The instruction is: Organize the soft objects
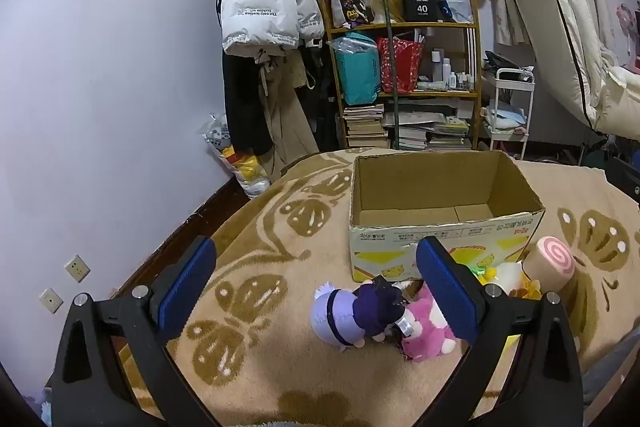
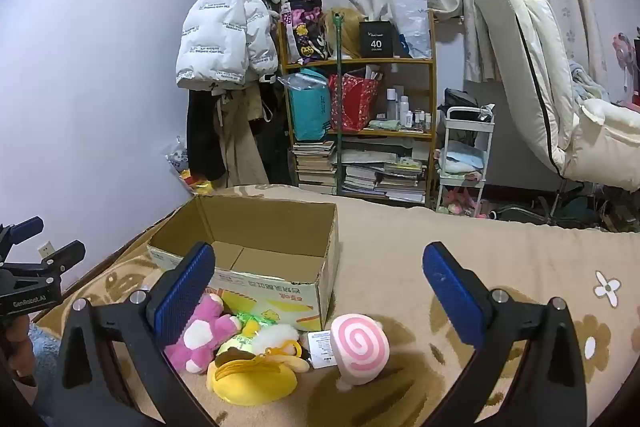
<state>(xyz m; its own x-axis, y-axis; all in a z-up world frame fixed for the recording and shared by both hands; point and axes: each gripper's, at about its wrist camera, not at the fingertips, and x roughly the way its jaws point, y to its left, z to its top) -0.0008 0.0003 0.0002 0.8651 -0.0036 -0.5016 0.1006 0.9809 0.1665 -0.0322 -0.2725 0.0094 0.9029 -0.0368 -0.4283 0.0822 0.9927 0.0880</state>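
Both claws spread, nothing held.
Purple plush doll (image 1: pixel 352 315) lies just ahead of the left claw (image 1: pixel 316 287); right claw (image 2: pixel 318 291) faces the pink swirl-roll plush (image 2: pixel 360 345).

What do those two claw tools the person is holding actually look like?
Each is a black, angular frame with triangular cut-outs and silver bolt heads, ending in two fingers faced with ribbed blue pads. The left gripper and right gripper look alike. Seen from the right wrist view, the left one's body carries white lettering and a small pale connector sticking up.
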